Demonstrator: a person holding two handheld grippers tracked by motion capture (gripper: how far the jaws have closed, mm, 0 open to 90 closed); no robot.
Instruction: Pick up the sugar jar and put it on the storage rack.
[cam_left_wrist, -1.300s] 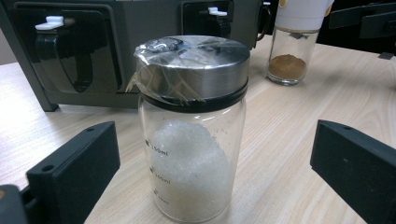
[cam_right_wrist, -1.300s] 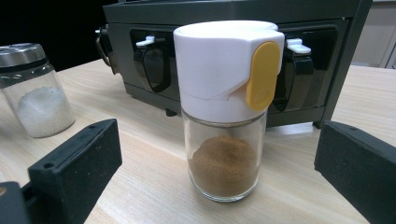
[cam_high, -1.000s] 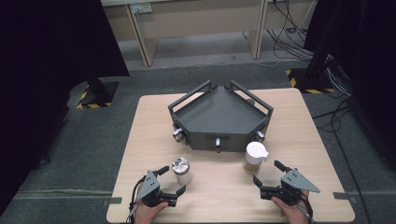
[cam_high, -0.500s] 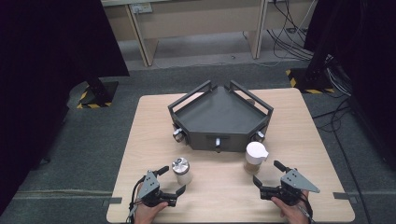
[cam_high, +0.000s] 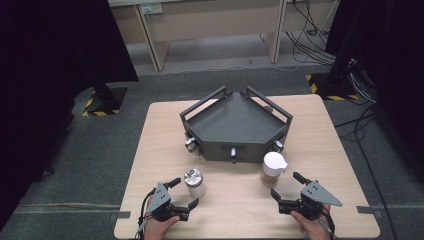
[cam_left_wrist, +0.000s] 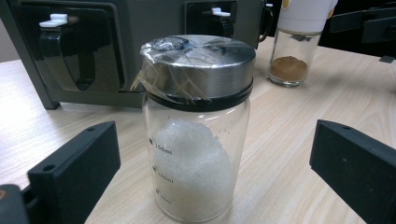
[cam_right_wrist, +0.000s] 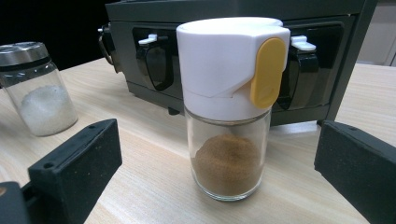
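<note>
A glass jar with a steel lid (cam_high: 194, 182) (cam_left_wrist: 198, 126) holds white grains and stands upright on the table's near left. My left gripper (cam_high: 182, 192) (cam_left_wrist: 210, 177) is open, one jaw on each side of the jar, not touching it. A glass jar with a white cap and yellow tab (cam_high: 273, 169) (cam_right_wrist: 231, 107) holds brown powder at the near right. My right gripper (cam_high: 285, 184) (cam_right_wrist: 219, 172) is open just in front of that jar, jaws apart from it.
A dark grey corner rack (cam_high: 235, 122) with rails and white-tipped latches stands at the table's middle back. The wooden table (cam_high: 330, 150) has bare room at both sides. Floor cables and dark stands lie beyond the far edge.
</note>
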